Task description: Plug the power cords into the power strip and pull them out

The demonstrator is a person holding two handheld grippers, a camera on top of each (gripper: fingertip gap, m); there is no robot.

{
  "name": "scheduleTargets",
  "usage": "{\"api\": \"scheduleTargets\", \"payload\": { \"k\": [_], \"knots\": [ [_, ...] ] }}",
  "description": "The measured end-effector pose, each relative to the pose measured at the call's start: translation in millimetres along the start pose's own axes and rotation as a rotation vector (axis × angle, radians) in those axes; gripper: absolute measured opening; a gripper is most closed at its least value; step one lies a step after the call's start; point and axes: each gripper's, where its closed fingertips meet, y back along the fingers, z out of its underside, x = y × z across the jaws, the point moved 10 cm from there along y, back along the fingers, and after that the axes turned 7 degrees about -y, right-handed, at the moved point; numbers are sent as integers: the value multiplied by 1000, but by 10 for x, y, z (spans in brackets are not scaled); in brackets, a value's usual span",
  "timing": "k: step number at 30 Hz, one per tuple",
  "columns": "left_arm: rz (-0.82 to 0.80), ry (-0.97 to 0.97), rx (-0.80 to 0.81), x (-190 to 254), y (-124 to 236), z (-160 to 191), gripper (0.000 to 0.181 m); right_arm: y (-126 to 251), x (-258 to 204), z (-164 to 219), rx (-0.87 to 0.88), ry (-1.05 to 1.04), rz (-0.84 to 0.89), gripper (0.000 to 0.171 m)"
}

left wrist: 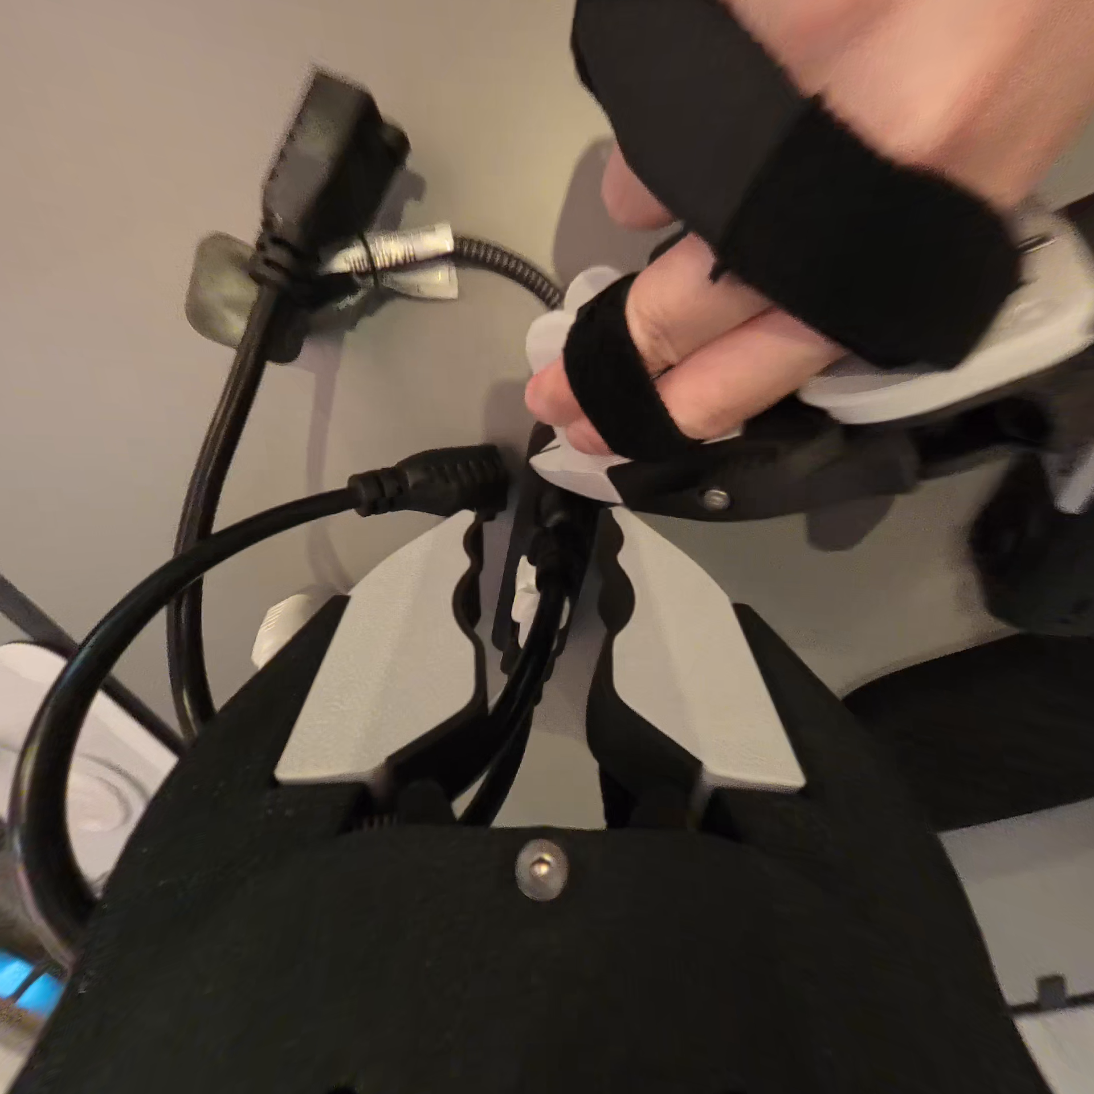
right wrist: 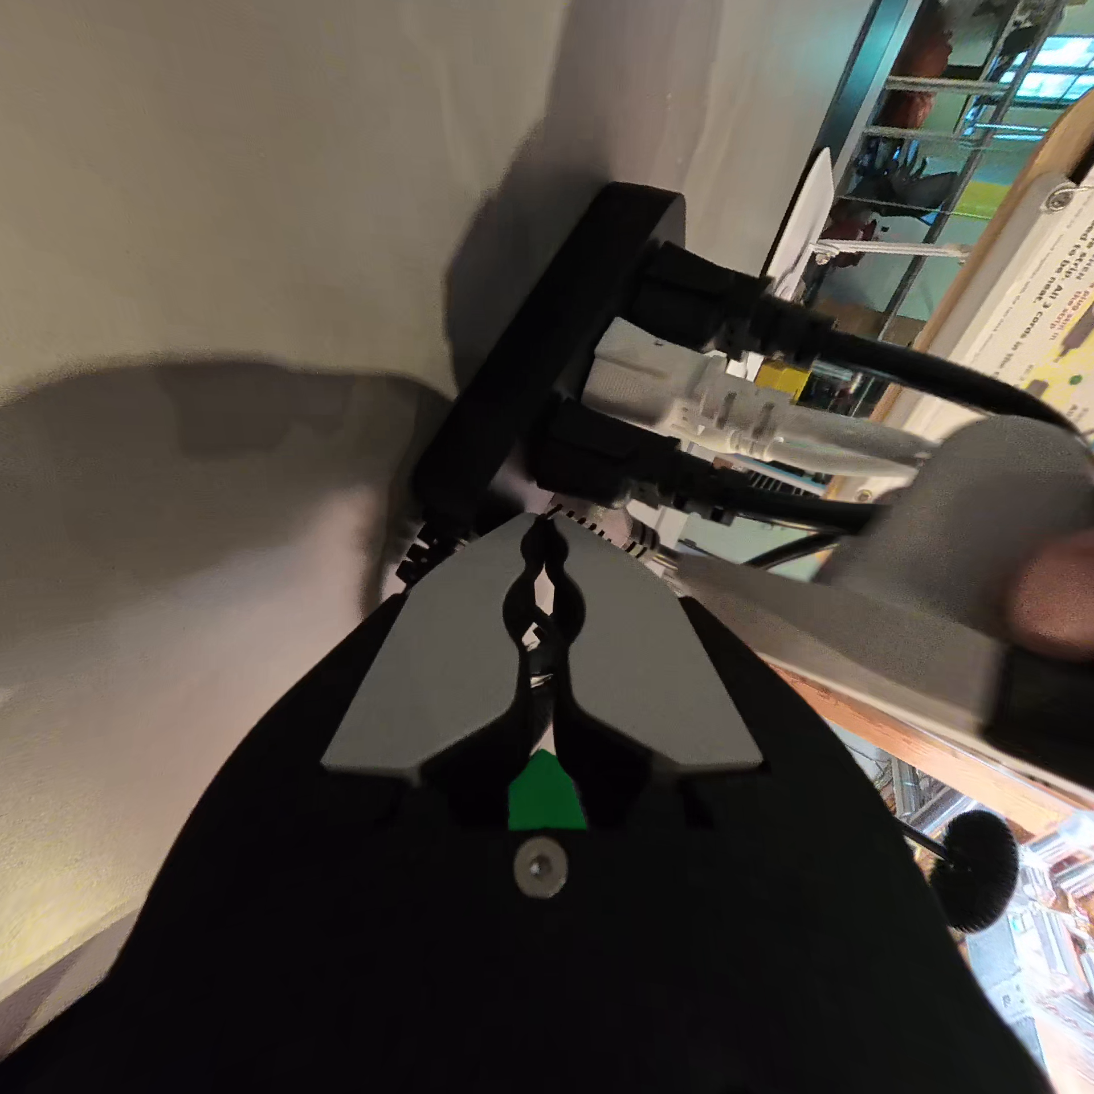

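Pinching a black cord (right wrist: 541, 663), right gripper (right wrist: 544, 527) sits just below the strip (right wrist: 533, 367); plugs' axes point right. Left gripper (left wrist: 541, 533) spread around cords.

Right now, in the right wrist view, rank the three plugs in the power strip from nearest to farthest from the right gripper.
1. Lower black plug, just beyond the right gripper tips.
2. White plug, middle of the power strip.
3. Upper black plug, far end.
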Motion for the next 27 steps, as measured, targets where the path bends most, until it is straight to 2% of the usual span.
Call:
{"api": "scheduleTargets", "payload": {
  "k": [2,4,6,7,10,14,17,18,20,22,24,27],
  "knots": [
    [-17,42,59,66,67,8,40,-2,-4,6,8,-24,8,0],
    [-124,46,130,155,129,25,43,-9,3,15,10,-59,5,0],
    [-197,72,314,229,249,55,33,-10,-1,22,13,-80,12,0],
    [-233,108,407,232,311,91,34,-8,-2,24,16,-82,13,0],
    [-286,224,635,301,518,236,52,-9,3,42,33,-104,6,0],
    [-526,346,863,667,749,647,57,-14,5,87,71,-185,-3,0],
    [-729,487,931,871,623,1077,64,-16,-8,126,110,-251,4,1],
    [-730,535,929,896,516,1180,65,-18,-13,139,124,-279,11,1],
    [-628,609,908,903,255,1284,73,-28,-26,169,158,-334,28,1],
    [-571,616,838,875,-2,1324,73,-39,-27,212,203,-397,22,1],
    [-559,582,774,784,-201,1347,71,-59,0,272,256,-518,-32,1],
    [-438,520,848,593,-347,1282,70,-93,57,372,365,-725,-187,1]
  ]
}}
